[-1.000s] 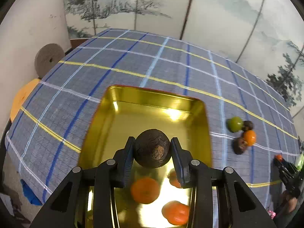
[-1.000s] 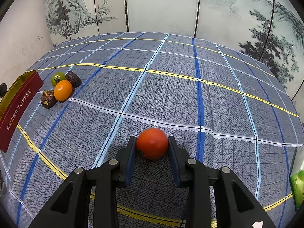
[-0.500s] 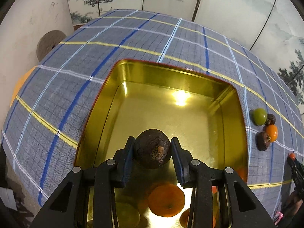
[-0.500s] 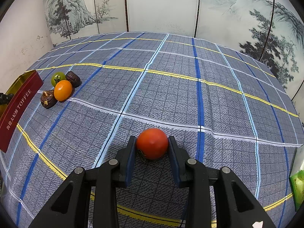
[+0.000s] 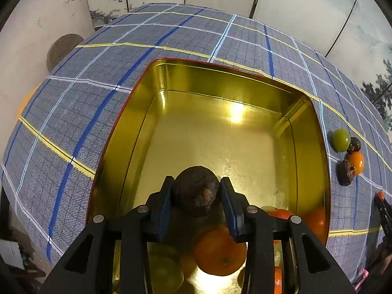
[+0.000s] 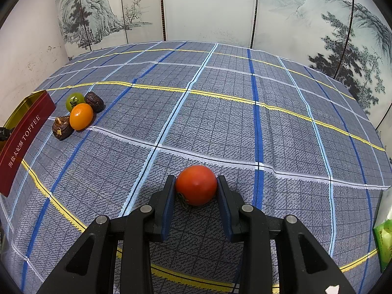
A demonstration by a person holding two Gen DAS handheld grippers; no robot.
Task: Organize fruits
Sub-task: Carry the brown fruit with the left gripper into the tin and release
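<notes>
My left gripper (image 5: 196,191) is shut on a dark brown round fruit (image 5: 196,188) and hangs inside the gold tin (image 5: 186,73), low over its near end. Orange fruits (image 5: 220,252) and a pale green one (image 5: 166,272) lie in the tin under the fingers. My right gripper (image 6: 196,186) is shut on a red tomato (image 6: 196,183) above the plaid cloth. On the cloth beside the tin sits a small cluster: a green tomato (image 6: 74,100), an orange fruit (image 6: 81,116) and two dark brown fruits (image 6: 62,127).
The tin's red side reads TOFFEE (image 6: 27,132) at the left of the right wrist view. A green packet (image 6: 384,242) lies at the right edge of the cloth. Painted screen panels (image 6: 208,9) close off the back. A round brown disc (image 5: 61,49) leans by the left wall.
The left gripper has sunk into the tin with the brown fruit, so the tin fills more of its view. The right gripper and its tomato have stayed still.
</notes>
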